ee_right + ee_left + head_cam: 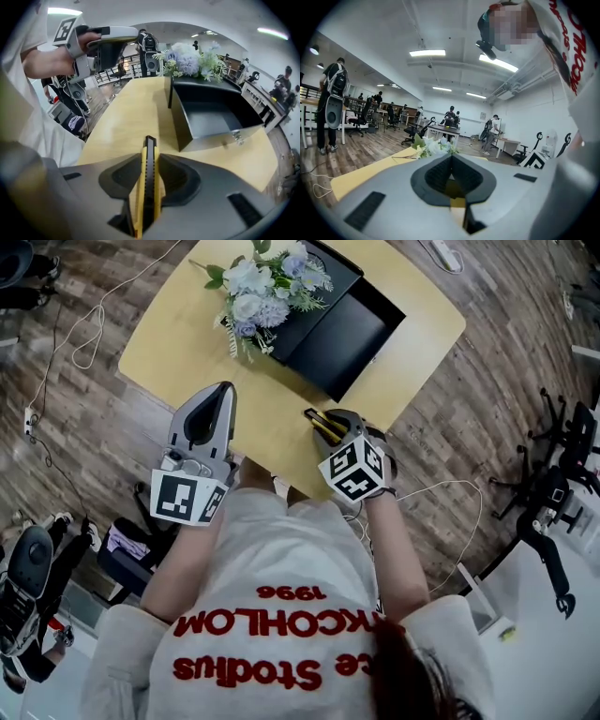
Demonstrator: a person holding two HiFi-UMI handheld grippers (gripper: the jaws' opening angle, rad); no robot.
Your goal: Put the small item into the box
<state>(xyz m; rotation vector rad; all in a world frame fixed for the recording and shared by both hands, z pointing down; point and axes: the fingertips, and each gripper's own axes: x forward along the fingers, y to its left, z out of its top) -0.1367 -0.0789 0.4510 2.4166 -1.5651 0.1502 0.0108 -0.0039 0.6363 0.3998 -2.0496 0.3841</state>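
Observation:
A yellow-and-black utility knife [149,187] stands on edge between the pads of my right gripper [149,157], which is shut on it. Its tip sticks out past the jaws. In the head view that gripper [325,425] hovers over the near edge of the yellow table [178,348] with the knife [319,424] in it. The open black box [345,329] lies ahead at the far side; its empty inside [211,119] shows to the right of the knife. My left gripper [214,409] is held up over the table's near left, its jaws together with nothing in them [451,161].
A bunch of white and lilac flowers [265,285] lies against the box's left side. Cables [75,338] trail over the wooden floor to the left. Black stands and equipment [548,493] are at the right. People and desks [450,123] fill the room behind.

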